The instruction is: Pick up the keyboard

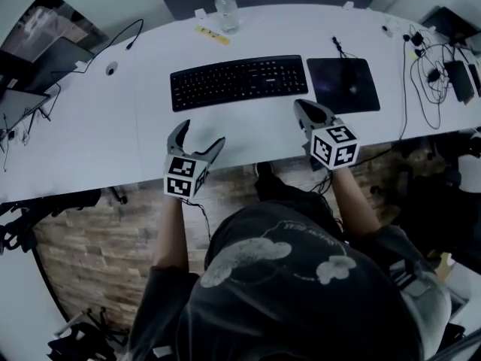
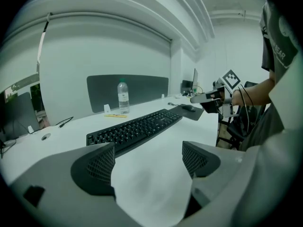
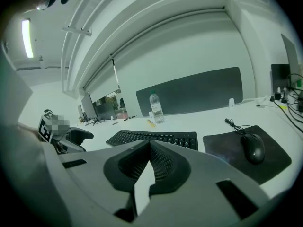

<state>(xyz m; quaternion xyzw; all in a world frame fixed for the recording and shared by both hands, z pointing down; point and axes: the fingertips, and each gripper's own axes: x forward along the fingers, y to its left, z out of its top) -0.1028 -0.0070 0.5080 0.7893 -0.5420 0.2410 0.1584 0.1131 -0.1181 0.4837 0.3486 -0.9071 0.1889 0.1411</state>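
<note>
A black keyboard (image 1: 239, 81) lies flat on the white table (image 1: 90, 141), across the middle of the head view. My left gripper (image 1: 201, 135) hovers near the table's front edge, a little short of the keyboard's left end, jaws open with only bare table between them (image 2: 147, 157). My right gripper (image 1: 303, 107) is just in front of the keyboard's right end, shut on nothing (image 3: 150, 148). The keyboard (image 2: 137, 128) lies ahead of the left jaws, and beyond the right ones too (image 3: 154, 138). Neither gripper touches it.
A black mouse pad (image 1: 343, 83) with a mouse (image 3: 253, 148) lies right of the keyboard. A water bottle (image 1: 226, 10) and a yellow strip (image 1: 213, 35) stand behind it. Cables and chargers (image 1: 432, 66) crowd the far right; a laptop (image 1: 30, 59) sits at the left.
</note>
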